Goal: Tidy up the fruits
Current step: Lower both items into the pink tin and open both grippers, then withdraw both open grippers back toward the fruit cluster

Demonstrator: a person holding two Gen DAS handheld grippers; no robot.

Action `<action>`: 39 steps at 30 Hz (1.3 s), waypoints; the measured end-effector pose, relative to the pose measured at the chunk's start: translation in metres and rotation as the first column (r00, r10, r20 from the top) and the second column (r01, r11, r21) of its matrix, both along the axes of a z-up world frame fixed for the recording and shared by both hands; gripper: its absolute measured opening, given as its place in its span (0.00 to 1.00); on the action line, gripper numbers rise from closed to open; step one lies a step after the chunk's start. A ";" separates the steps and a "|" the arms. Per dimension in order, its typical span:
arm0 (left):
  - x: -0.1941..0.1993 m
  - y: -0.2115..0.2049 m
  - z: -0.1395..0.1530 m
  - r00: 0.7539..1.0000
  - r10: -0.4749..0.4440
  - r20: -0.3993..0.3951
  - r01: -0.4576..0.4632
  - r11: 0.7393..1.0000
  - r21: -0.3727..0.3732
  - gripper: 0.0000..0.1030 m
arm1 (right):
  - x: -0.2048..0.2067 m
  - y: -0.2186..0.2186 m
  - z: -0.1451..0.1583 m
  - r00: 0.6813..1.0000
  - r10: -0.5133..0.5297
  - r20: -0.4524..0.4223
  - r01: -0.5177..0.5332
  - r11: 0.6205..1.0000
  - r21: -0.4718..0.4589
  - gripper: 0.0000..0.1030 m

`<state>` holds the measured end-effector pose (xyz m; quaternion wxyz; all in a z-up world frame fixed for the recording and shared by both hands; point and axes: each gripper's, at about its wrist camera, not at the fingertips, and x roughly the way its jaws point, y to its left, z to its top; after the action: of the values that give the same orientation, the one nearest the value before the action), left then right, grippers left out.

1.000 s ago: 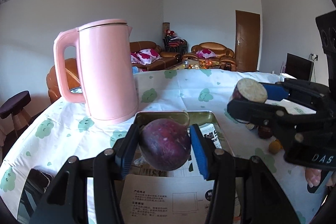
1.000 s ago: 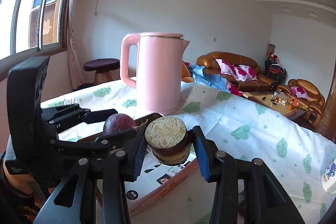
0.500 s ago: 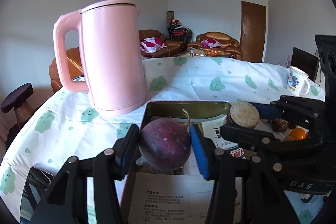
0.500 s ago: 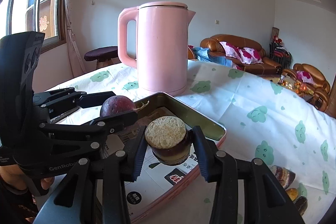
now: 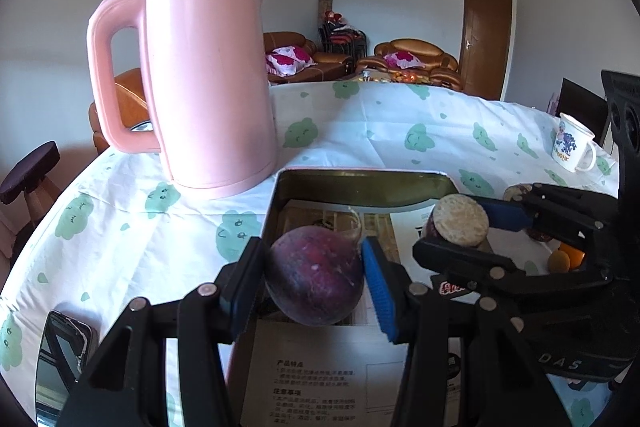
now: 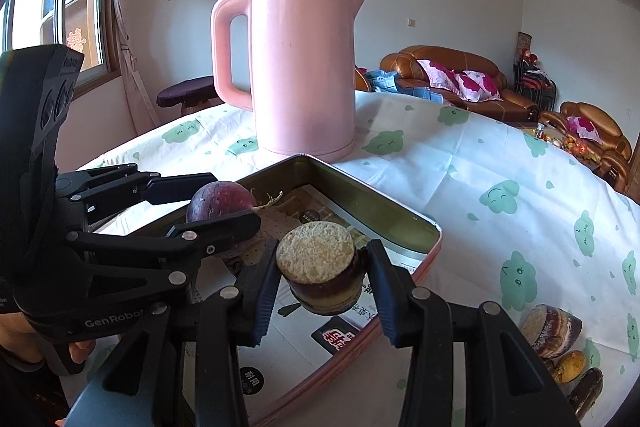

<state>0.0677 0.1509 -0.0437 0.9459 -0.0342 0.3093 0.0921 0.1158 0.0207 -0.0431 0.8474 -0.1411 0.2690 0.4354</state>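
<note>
The tin (image 5: 360, 187) in front of me is a shallow rectangular metal one with a pink outer wall, sitting on the cloth (image 5: 400, 143) just short of the kettle (image 5: 208, 83). Its floor is lined with printed leaflets (image 5: 316, 383), and I can see nothing else lying loose on them. My left gripper (image 5: 314, 281) is clamped on a round purple fruit (image 5: 316, 277) with a thin curled stem, its two blue pads pressed against the fruit's sides. The fruit hangs over the near left part of the tin, above the paper and not touching it as far as I can tell. My right gripper (image 6: 322, 277) is clamped on a cut fruit (image 6: 318, 273), a short dark purple stub with a pale, grainy cut face turned up; the pads grip its sides. It hangs over the tin's right part, close above the leaflets, and beside the purple fruit, the two apart. From the right wrist view, the left gripper's black fingers (image 6: 216, 227) cross in front of the purple fruit. Outside the tin, on the cloth to my right, lie more pieces (image 6: 550, 327): a striped purple wedge, an orange one and a dark one, near each other. A mug (image 5: 572, 147) stands farther off on that side, and a phone (image 5: 60, 359) lies on the cloth at my left.
</note>
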 end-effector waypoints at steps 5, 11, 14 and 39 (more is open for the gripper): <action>0.000 0.000 0.000 1.000 0.006 0.000 -0.006 1.000 0.004 0.50 | 0.007 0.003 -0.005 0.999 -0.008 -0.039 0.008 1.000 -0.022 0.44; -0.012 0.000 0.005 0.997 0.045 0.057 -0.046 0.999 0.018 0.58 | 0.003 -0.004 -0.001 0.999 -0.048 -0.006 0.048 0.999 -0.007 0.62; -0.026 -0.002 0.013 0.992 0.058 0.116 -0.057 0.998 -0.016 0.70 | -0.004 -0.017 0.008 0.997 -0.068 0.026 0.068 0.998 0.014 0.62; -0.024 -0.137 0.020 0.969 -0.203 0.143 0.206 0.978 -0.006 0.88 | -0.038 -0.216 0.011 0.937 -0.345 0.048 0.345 0.938 0.027 0.63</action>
<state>0.0433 0.0140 -0.0234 0.9695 -0.0186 0.2440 -0.0119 0.0781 -0.1951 -0.0322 0.9186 -0.0953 0.2634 0.2788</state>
